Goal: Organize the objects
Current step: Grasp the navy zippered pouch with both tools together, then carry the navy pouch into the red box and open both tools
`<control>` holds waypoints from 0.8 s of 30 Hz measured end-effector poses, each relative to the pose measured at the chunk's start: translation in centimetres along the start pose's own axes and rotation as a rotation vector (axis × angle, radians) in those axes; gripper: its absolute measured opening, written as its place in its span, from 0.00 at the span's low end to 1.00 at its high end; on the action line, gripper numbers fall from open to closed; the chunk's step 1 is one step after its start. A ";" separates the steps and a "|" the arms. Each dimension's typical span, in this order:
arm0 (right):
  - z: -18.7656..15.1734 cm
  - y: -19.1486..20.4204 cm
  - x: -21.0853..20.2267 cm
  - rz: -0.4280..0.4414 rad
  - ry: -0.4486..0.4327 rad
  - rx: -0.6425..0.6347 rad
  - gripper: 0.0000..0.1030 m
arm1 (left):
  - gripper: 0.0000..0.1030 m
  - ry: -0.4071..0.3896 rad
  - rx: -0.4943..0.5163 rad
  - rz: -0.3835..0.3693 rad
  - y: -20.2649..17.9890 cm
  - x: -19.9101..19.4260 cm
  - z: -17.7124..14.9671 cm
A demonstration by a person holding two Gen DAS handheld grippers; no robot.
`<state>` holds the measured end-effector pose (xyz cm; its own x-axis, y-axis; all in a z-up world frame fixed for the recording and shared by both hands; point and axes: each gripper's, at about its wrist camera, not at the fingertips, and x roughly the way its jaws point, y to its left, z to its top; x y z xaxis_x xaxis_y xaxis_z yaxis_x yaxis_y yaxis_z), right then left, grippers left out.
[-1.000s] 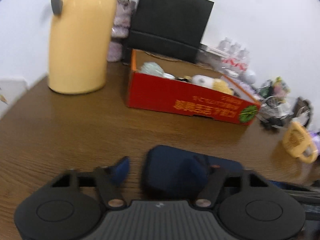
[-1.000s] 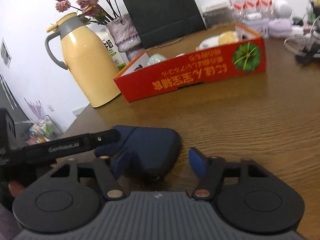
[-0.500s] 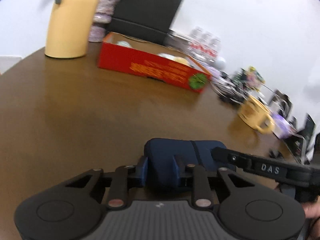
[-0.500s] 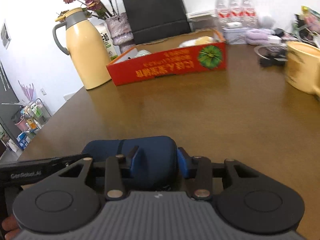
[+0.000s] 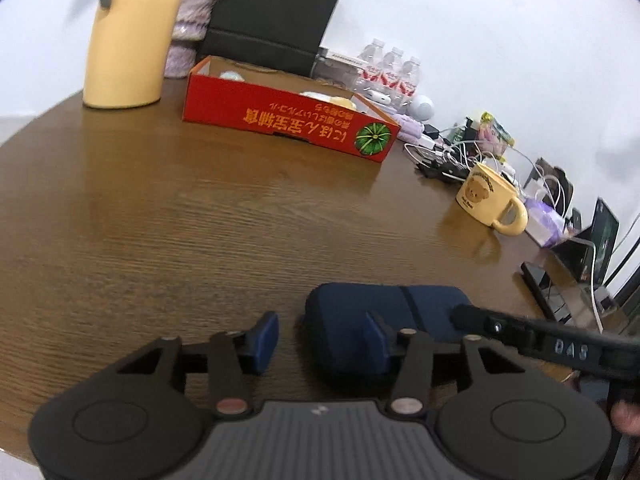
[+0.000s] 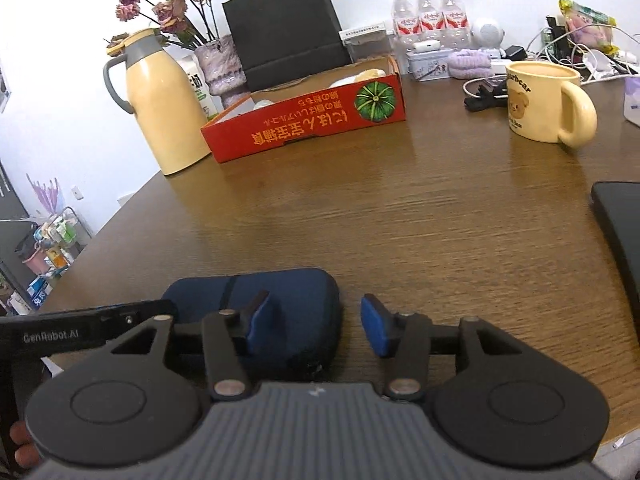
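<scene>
Between our two grippers the navy zip case (image 5: 384, 320) lies flat on the wooden table (image 5: 180, 216), close to its near edge.

We hold the left gripper (image 5: 320, 338) with fingers half spread. They have just been opening. Its right pad (image 5: 374, 340) sits over the case's left end; whether it touches, we cannot tell. The left pad (image 5: 266, 340) stands clear of the case over bare wood. Nothing is clamped.

Our right gripper (image 6: 316, 326) mirrors that, and it too has just been opening: left pad (image 6: 258, 326) over the case's right end, right pad (image 6: 374, 330) off past the case's rounded edge, over bare table. No grip.

Ahead of the fingertips we have a wide run of open tabletop, clear up to the red cardboard box (image 6: 308, 118). Left of the box stands the yellow thermos (image 6: 160, 100), behind it a black paper bag (image 6: 288, 28) and a vase of dried flowers (image 6: 220, 64). Right of the box, the bear mug (image 6: 548, 102) sits in front of a cable tangle (image 5: 448, 156) and water bottles (image 6: 430, 16). A dark flat device (image 6: 620, 224) closes off the table's right edge beside our right pad.
</scene>
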<state>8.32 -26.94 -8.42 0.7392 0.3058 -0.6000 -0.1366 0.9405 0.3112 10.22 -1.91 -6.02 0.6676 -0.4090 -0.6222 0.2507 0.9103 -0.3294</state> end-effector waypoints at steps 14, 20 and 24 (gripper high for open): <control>6.1 0.3 1.8 0.078 -0.076 -0.008 0.26 | 0.22 -0.094 0.033 -0.052 -0.3 1.8 7.9; 18.9 0.8 5.2 0.048 -0.243 -0.100 0.26 | 0.22 -0.205 0.091 -0.064 -0.8 6.5 20.8; 27.5 -0.1 11.8 0.056 -0.180 -0.076 0.26 | 0.22 -0.164 0.114 -0.010 -0.1 11.8 29.1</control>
<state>35.19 -27.49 4.79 0.8343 0.3327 -0.4395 -0.2250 0.9334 0.2795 38.52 -4.98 7.32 0.7674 -0.4105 -0.4925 0.3291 0.9114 -0.2469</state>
